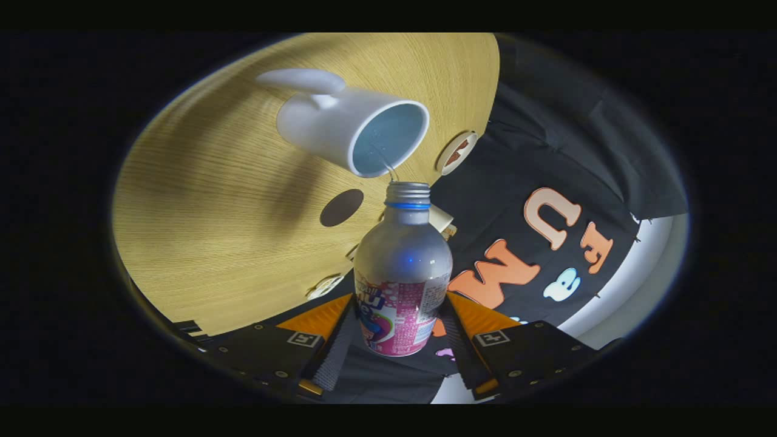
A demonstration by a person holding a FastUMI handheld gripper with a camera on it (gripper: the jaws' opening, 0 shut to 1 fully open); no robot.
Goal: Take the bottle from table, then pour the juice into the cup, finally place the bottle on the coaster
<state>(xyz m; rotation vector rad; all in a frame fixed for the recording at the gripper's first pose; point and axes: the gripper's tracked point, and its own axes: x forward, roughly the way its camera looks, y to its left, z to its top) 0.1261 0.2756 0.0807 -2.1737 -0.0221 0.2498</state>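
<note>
Gripper view: my gripper [397,328] is closed on the bottle [402,267], both fingers pressing its labelled lower body. The pink-and-white label's print is too distorted to read. The uncapped neck, with its blue ring, points at the white cup [352,124] on the wooden table [200,243]; a thin stream runs into the cup. A dark round coaster [341,207] lies beside the cup.

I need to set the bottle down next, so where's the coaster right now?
In the gripper view, the dark round coaster lies on the wooden table, just beside the neck of the bottle clamped by the gripper, near the white cup.
</note>
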